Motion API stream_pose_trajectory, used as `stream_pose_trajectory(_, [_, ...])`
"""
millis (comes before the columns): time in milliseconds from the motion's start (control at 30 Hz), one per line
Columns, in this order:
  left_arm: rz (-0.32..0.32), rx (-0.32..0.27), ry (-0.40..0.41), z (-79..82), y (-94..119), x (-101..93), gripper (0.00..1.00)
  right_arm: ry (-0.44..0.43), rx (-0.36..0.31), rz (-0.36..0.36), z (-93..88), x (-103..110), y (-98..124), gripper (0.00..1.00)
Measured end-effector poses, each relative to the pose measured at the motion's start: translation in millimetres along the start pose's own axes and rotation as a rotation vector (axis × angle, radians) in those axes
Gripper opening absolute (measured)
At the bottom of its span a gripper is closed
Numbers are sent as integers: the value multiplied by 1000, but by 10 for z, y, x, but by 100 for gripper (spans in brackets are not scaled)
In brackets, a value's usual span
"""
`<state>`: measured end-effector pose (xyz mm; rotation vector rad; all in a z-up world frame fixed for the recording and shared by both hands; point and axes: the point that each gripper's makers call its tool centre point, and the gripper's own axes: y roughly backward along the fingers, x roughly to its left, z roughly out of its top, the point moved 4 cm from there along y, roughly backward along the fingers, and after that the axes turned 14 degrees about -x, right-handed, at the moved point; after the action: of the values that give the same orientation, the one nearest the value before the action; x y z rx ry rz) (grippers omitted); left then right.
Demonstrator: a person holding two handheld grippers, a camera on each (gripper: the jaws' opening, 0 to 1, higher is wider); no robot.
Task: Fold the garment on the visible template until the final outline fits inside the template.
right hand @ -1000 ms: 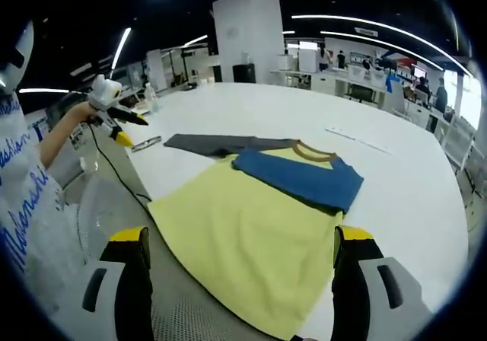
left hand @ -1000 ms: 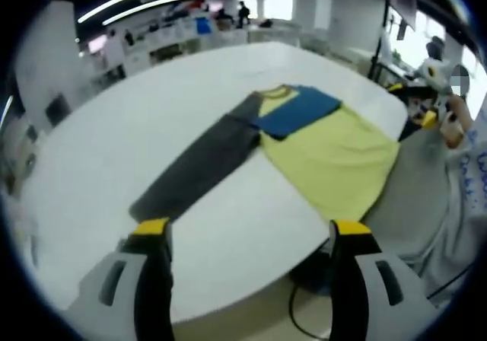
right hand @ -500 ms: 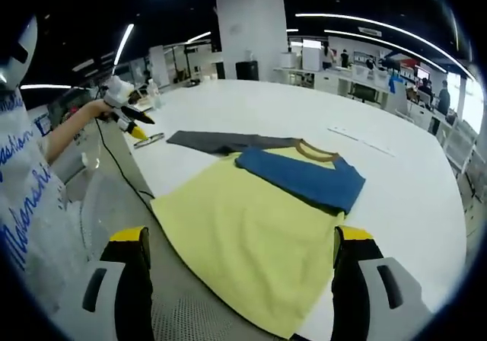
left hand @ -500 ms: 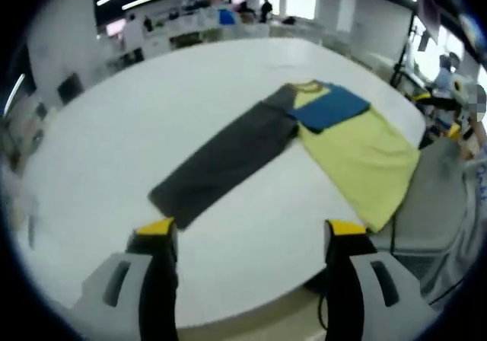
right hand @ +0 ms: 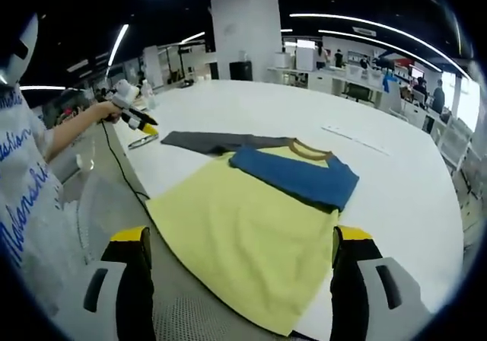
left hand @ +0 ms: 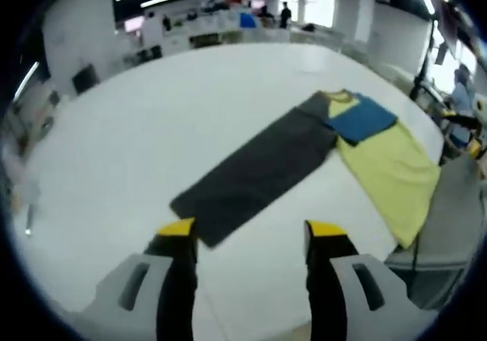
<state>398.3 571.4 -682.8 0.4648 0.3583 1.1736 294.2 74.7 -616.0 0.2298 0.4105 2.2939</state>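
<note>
Garment is lying flat on the white table, its yellow body spreading toward the near edge, a blue sleeve folded across it and a grey sleeve stretching outward; the left tool is hovering above the grey sleeve's end, jaws wide and holding nothing; the right tool is hanging over the yellow hem, likewise gaping and empty.

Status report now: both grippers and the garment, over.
Left gripper open, empty, near the grey sleeve. Right gripper open, empty, over the yellow body. Garment flat on the white table, blue sleeve folded in. Nothing in the way.
</note>
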Motion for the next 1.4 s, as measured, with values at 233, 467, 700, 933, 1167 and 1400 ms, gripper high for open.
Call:
stream_pose_trajectory(233, [89, -17, 28, -65, -117, 265, 39, -4, 1, -21, -22, 10, 48, 97])
stream_pose_trajectory(467, [127, -12, 78, -132, -236, 452, 31, -1, 8, -30, -39, 23, 59, 97])
stream_pose_trajectory(700, [167, 11, 110, -261, -311, 564, 21, -1, 5, -42, -20, 27, 65, 98])
stream_pose_trajectory(933, [239, -16, 127, -362, -365, 668, 17, -13, -11, -49, 6, 48, 69, 98])
stream_pose_trajectory(1167, [271, -31, 137, -410, -379, 739, 17, -10, 0, -53, 7, 50, 80, 98])
stream_pose_trajectory(1400, [266, -21, 154, -476, -417, 755, 16, -6, 2, -56, 24, 49, 82, 98])
